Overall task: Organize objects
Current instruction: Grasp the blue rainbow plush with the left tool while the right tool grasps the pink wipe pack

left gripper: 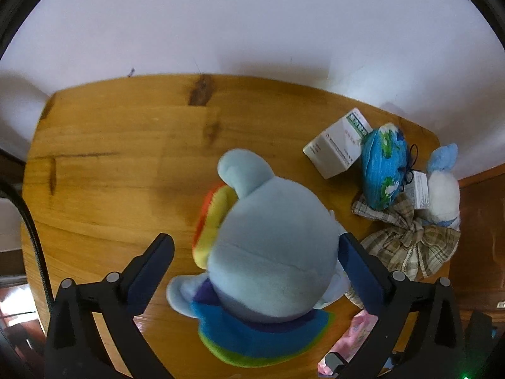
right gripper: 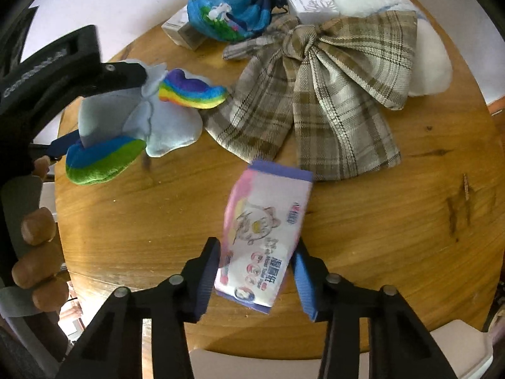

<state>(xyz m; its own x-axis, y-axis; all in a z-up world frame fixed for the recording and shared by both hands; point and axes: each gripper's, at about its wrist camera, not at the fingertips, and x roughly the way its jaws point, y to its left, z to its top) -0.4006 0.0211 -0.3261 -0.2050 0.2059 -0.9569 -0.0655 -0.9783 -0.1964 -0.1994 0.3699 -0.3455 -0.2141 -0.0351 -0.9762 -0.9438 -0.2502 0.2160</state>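
Looks like somebody's home to me, probably a living room or bedroom corner. The bench (left gripper: 126, 145) is a rounded, varnished wood top with knots and dark marks, pushed up against a plain white wall (left gripper: 252, 25). The stuff on it is pure household clutter: a pale blue plush pony with a rainbow mane (left gripper: 271, 252), a white plush toy (right gripper: 423, 50), a big plaid fabric bow (right gripper: 331, 94), a blue drawstring pouch (right gripper: 230, 9), a pack of pink cartoon-print tissues (right gripper: 262, 233) and a small white carton (left gripper: 337, 145). Dark wood panelling (left gripper: 483, 221) shows to one side.
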